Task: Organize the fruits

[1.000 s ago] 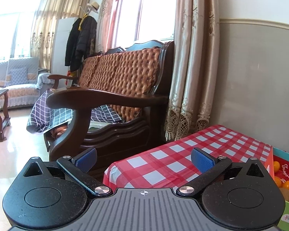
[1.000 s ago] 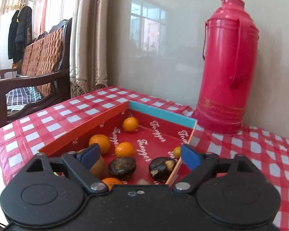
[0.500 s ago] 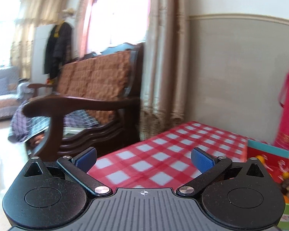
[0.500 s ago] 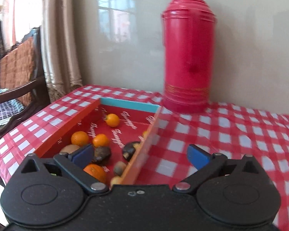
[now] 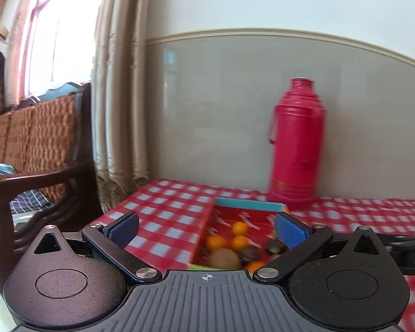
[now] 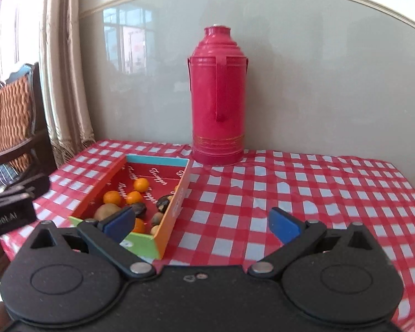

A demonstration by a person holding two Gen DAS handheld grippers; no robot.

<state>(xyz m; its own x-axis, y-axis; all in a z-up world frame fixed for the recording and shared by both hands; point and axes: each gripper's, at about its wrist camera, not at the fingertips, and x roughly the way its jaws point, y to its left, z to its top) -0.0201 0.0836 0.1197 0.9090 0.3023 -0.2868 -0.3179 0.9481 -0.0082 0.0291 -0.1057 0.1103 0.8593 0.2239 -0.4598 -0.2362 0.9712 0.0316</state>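
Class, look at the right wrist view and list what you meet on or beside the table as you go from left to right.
wooden sofa → curtain → open fruit box with oranges inside → red thermos → bare checked tablecloth

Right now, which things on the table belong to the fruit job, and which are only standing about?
For the job:
- box, open on top
- orange fruits in it
- dark fruits in it
- brownish fruit in it

Standing about:
- red thermos, behind the box
- checked tablecloth
- wooden bench beside the table
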